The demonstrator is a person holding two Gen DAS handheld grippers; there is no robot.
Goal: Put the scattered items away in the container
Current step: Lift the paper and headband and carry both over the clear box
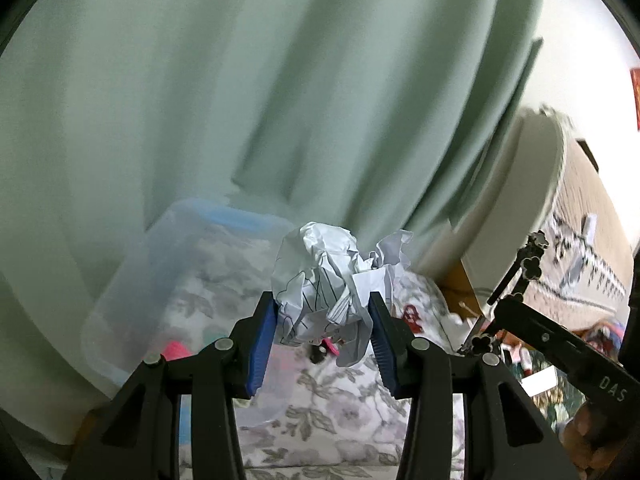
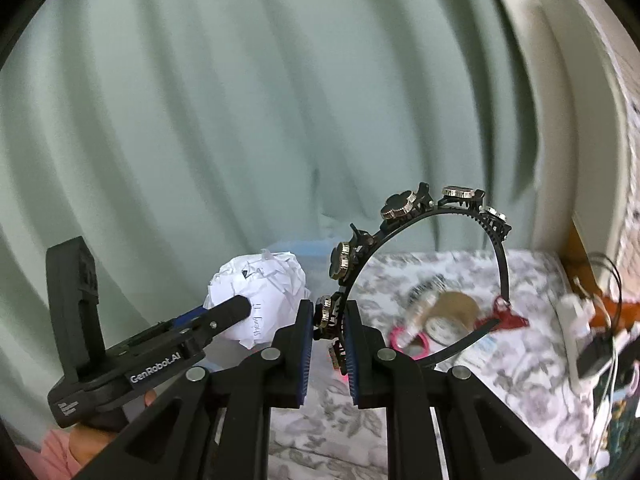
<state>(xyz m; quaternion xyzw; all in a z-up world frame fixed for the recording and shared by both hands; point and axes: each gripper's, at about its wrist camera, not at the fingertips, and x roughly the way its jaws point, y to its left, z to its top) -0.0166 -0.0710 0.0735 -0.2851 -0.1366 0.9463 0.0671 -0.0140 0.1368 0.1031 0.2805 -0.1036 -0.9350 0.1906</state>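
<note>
In the left wrist view, the left hand-held gripper is seen at lower centre, its blue pads clamped on a crumpled paper ball that bulges up between and above the fingers. A clear plastic container with a blue-tinted rim is seen blurred at lower left of the frame, behind and to the left of the ball, resting on a floral bedsheet. Something pink is glimpsed through its wall; what it is cannot be told. Green curtain fills most of the frame.

At the right edge of that view the right hand-held gripper is seen from the side, with a black headband rising from its tips.

In the right wrist view, the right hand-held gripper is shown at lower centre, drawn nearly together and clamped on one end of the headband, which arcs up and over to the right of the frame and carries flower-shaped ornaments with metallic edges. At lower left the left hand-held gripper is seen side-on with the paper ball at its tip, just left of the headband. The container's blue rim is faintly made out behind the ball. On the bedsheet at centre right, scattered items lie blurred: a tape roll, a pink ring and a small red object.
</note>
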